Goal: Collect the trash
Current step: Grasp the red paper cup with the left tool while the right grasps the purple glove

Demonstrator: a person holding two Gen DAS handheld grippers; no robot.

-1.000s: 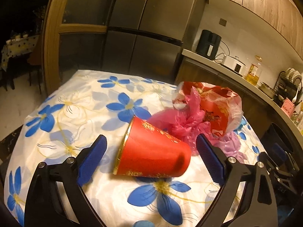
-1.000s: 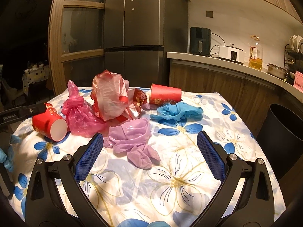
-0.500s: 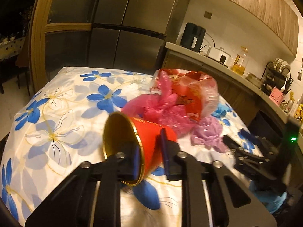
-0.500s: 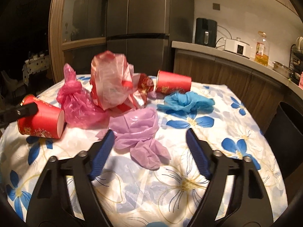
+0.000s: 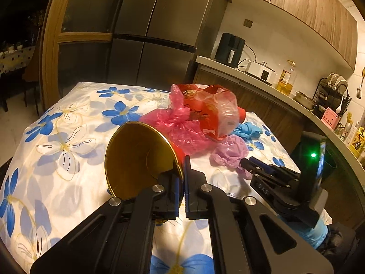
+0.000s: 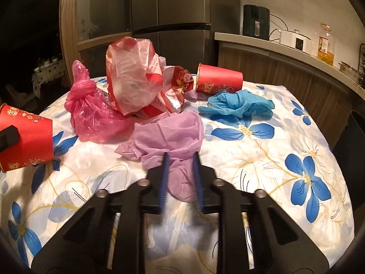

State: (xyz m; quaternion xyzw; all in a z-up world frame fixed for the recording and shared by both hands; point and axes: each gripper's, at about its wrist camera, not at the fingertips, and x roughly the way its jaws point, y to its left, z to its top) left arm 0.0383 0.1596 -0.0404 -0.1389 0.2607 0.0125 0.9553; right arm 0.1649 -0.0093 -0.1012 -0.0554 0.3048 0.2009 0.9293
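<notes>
A red paper cup (image 5: 139,157) with a gold inside lies tilted off the floral tablecloth (image 5: 57,150), and my left gripper (image 5: 182,171) is shut on its rim, one pad inside and one outside. The same cup (image 6: 27,141) shows at the left edge of the right wrist view. A crumpled purple glove (image 6: 168,132) lies at the table's middle. My right gripper (image 6: 181,159) is closing on its near end, and the blue pads (image 6: 165,171) squeeze the thin material between them. From the left wrist view, the right gripper (image 5: 247,162) reaches the glove (image 5: 228,150).
Behind the glove lie a knotted pink bag (image 6: 91,114), a clear red-printed bag (image 6: 132,80), a second red cup (image 6: 219,80) on its side and a blue glove (image 6: 237,105). A dark bin (image 6: 351,141) stands off the table's right edge. A kitchen counter (image 6: 273,43) runs behind.
My left gripper closed on the red cup's rim and tipped it up off the cloth. My right gripper dropped toward the purple glove and drew its jaws in around it.
</notes>
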